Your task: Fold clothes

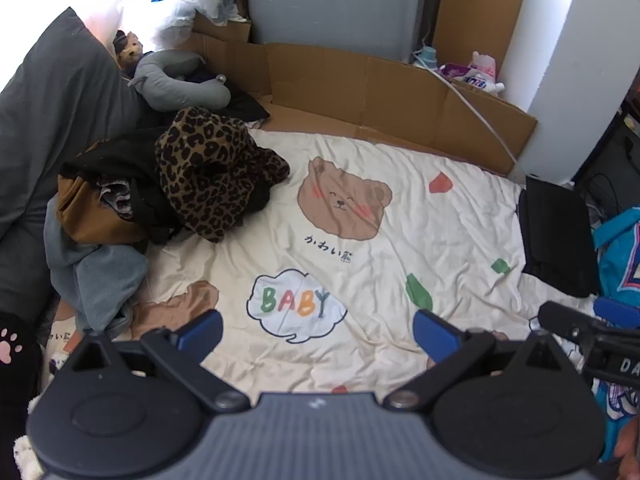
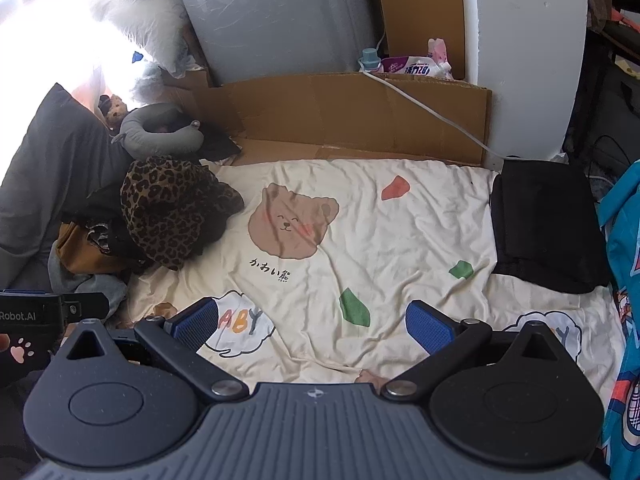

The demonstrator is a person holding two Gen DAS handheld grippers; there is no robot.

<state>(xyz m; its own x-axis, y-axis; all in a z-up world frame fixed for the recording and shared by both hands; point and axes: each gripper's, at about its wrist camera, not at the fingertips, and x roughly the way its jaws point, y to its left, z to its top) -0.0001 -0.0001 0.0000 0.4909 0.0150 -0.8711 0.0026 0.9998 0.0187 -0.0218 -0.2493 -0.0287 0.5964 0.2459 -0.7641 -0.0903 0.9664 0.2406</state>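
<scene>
Looking along the left gripper (image 1: 318, 330), its blue-padded fingers (image 1: 202, 330) are seen spread wide apart with nothing held between them, poised above a cream bedsheet (image 1: 420, 240) printed with a bear face and a "BABY" cloud. The pile of clothes (image 1: 160, 192) is found at the left of this view, heaped on the sheet's edge: a leopard-print garment (image 1: 212, 176) is draped on top, with black, mustard-brown and pale blue-grey pieces beneath it. A folded black garment (image 1: 556, 240) is laid flat at the sheet's right edge, well apart from the pile. A grey neck pillow (image 1: 180, 80) is seen behind the pile, and a cardboard sheet (image 1: 360, 96) is stood along the far side of the bed. Part of the other gripper is visible at the lower right.

In the right wrist view, the right gripper (image 2: 312, 324) is likewise shown fully parted and empty, its fingers (image 2: 430, 328) held over the sheet (image 2: 400, 240) near a green patch. The pile of clothes (image 2: 152, 220) is placed at the left, with the leopard-print garment (image 2: 168, 208) uppermost. The folded black garment (image 2: 548, 228) is set at the right, beside a bright blue printed fabric (image 2: 624, 240). The neck pillow (image 2: 160, 132) and cardboard sheet (image 2: 360, 116) are seen beyond, with a white cable (image 2: 432, 114) trailed across the cardboard. A sleeve with a pink paw print (image 2: 20, 350) is glimpsed at the left edge.
</scene>
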